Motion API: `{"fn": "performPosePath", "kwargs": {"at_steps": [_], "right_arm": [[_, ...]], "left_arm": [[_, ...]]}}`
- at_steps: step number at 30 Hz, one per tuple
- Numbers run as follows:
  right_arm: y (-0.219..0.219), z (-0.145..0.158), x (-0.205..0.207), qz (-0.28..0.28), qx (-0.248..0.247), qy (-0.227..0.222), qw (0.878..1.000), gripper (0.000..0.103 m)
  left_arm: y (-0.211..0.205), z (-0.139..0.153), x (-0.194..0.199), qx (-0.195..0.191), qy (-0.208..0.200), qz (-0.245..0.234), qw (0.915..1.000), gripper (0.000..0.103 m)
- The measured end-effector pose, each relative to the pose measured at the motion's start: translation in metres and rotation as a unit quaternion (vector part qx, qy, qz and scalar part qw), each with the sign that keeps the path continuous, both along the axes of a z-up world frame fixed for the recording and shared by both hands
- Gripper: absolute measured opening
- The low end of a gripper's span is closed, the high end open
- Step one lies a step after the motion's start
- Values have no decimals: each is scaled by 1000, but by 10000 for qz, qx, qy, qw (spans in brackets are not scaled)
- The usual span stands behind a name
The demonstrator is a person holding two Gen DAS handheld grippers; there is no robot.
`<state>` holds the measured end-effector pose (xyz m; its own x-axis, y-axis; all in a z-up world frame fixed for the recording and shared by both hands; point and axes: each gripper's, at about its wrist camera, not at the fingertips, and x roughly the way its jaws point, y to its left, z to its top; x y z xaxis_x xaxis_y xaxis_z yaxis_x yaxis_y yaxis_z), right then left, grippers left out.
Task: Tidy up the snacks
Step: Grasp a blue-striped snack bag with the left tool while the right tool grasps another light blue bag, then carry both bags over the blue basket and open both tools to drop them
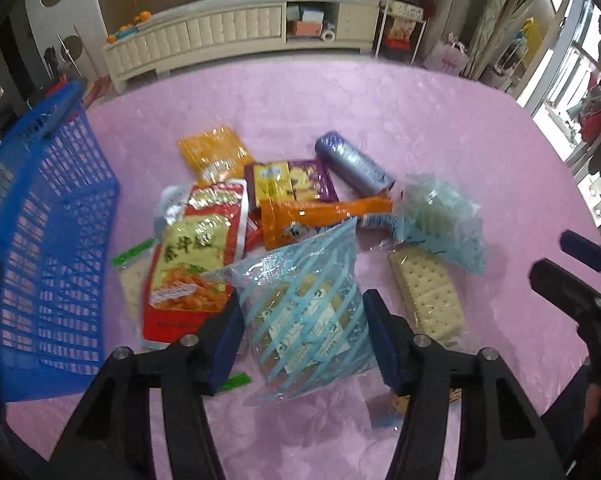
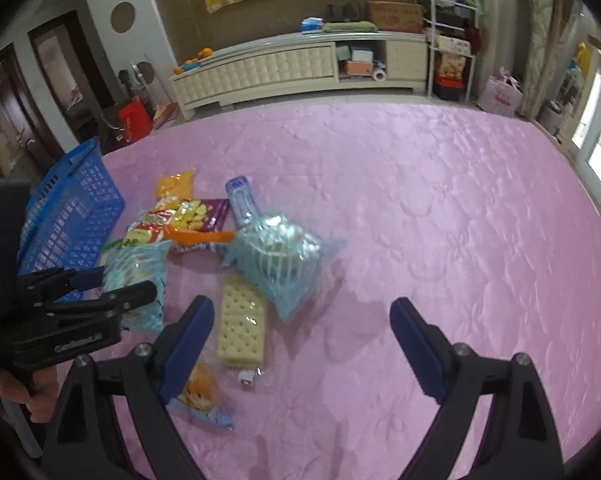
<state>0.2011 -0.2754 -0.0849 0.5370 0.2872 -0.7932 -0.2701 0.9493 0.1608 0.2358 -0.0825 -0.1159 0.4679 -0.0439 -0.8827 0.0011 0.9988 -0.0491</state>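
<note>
The left gripper (image 1: 303,334) was seen clamped on a clear blue-striped plastic snack bag (image 1: 306,312). To its left a blue plastic lattice basket (image 1: 52,240) stood on the pink quilted cloth (image 1: 440,132); to its right lay a wrapped cracker stack (image 1: 428,296). The right gripper (image 2: 300,344) was held wide apart, empty. A pick-up was judged under way; lifting leftward into the basket would be required.
</note>
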Motion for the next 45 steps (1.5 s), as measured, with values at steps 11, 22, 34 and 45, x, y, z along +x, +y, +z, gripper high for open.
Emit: {"fn": "performPosePath", "kwargs": {"at_steps": [11, 22, 34, 45], "right_arm": [[28, -21, 43, 949, -448, 245, 9942, 92], [41, -47, 80, 1531, -380, 570, 9858, 92], [33, -36, 54, 1488, -90, 493, 9876, 62], [33, 37, 15, 894, -135, -90, 9959, 62]], "left_arm": [[-1, 21, 12, -132, -367, -133, 9992, 56], [-1, -12, 36, -108, -87, -199, 9997, 56], [-6, -12, 29, -264, -142, -302, 9991, 55], [2, 51, -18, -255, -761, -410, 9959, 55]]}}
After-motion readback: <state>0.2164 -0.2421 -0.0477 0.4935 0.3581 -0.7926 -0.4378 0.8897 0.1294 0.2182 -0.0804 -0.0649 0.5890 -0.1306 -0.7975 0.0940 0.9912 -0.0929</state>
